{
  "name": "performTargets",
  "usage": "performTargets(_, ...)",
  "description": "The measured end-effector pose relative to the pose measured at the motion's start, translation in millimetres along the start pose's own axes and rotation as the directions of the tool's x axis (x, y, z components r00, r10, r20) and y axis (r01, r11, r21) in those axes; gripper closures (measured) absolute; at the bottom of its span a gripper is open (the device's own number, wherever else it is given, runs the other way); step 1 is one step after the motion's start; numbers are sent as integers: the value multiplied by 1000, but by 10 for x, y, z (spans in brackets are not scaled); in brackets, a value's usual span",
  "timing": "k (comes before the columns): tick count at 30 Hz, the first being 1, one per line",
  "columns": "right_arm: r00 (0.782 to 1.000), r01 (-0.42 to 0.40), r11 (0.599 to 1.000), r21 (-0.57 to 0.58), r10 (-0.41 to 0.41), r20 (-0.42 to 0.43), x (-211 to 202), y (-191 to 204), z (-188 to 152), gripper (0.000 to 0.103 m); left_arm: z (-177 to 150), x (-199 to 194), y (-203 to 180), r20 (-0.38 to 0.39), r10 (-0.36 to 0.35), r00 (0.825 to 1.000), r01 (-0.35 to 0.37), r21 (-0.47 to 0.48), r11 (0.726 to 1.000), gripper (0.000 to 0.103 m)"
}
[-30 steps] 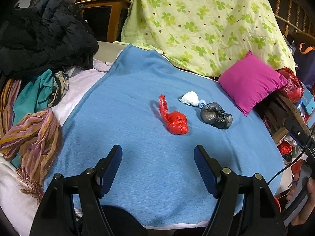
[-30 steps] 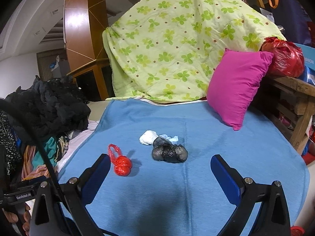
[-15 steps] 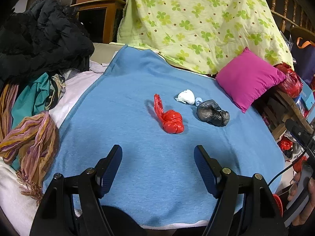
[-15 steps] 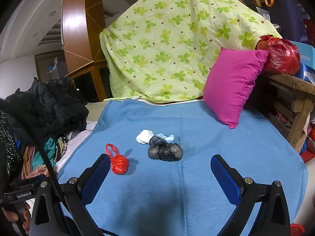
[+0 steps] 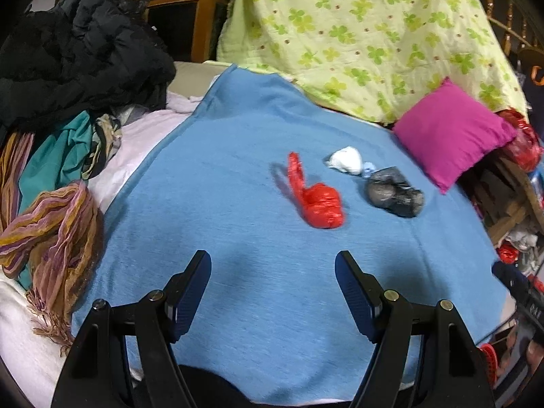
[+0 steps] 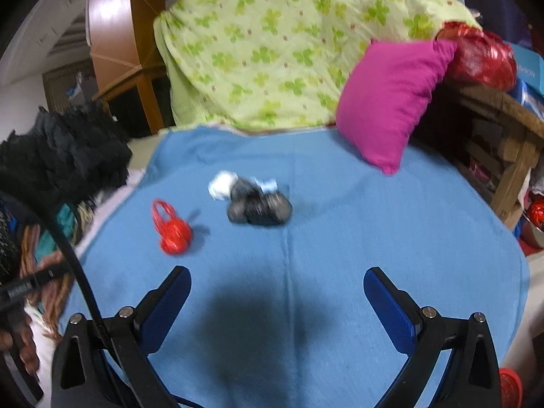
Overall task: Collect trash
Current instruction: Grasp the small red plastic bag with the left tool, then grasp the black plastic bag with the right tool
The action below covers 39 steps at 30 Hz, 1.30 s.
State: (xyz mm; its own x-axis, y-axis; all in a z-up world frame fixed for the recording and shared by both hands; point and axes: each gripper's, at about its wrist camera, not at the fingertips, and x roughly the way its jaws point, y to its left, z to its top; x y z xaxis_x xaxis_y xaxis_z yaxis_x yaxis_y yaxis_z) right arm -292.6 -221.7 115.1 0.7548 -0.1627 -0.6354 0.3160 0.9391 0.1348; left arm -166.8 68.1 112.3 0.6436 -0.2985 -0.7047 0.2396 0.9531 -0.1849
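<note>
Three pieces of trash lie on a blue blanket point(image 5: 210, 204) point(image 6: 340, 238): a knotted red plastic bag point(image 5: 319, 200) point(image 6: 173, 229), a crumpled white wad point(image 5: 345, 159) point(image 6: 221, 183) and a dark grey plastic bag point(image 5: 394, 193) point(image 6: 260, 205). My left gripper point(image 5: 272, 272) hangs open over the blanket, short of the red bag, with nothing between its fingers. In the right wrist view my right gripper point(image 6: 277, 287) is open too, wide, nearer than the grey bag and apart from it.
A pink cushion point(image 5: 452, 129) point(image 6: 391, 98) leans at the blanket's far right against a green flowered quilt point(image 5: 357, 34) point(image 6: 272, 51). Dark and striped clothes point(image 5: 61, 102) pile up on the left. A wooden rack point(image 6: 503, 129) with a big red bag point(image 6: 479, 54) stands on the right.
Both grippers have sunk toward the blanket and tipped down; the trash looks closer in both views. The jaws keep the same width. No piece of trash has moved.
</note>
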Motion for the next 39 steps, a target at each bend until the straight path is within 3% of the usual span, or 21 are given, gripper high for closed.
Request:
performTargets(7, 996, 14, 1000, 26, -11, -93, 371, -122, -103, 0, 81, 369, 86, -54, 25, 998, -27, -30, 999, 27)
performTargets(17, 993, 29, 999, 17, -27, -119, 418, -212, -204, 0, 530, 1131, -697, -93, -32, 995, 40, 86, 995, 27)
performTargets(24, 991, 62, 996, 57, -55, -120, 304, -415, -287, 0, 564, 1941, -955, -196, 49, 979, -19, 149, 989, 25)
performTargets(26, 991, 72, 995, 64, -64, -119, 287, -479, -298, 0, 518, 2054, -952, -232, 40, 972, -3, 157, 988, 53)
performTargets(30, 989, 73, 995, 62, -64, -132, 371, -499, -246, 0, 506, 1872, -889, -192, 17, 981, 13, 154, 988, 55)
performTargets(33, 992, 51, 998, 39, -46, -121, 467, -401, -120, 0, 461, 1634, -774, -120, 38, 992, -18, 163, 986, 56)
performTargets(39, 998, 7, 998, -68, -11, -65, 909, 17, 375, 0, 370, 1446, -448, -41, 43, 998, -39, 80, 996, 56)
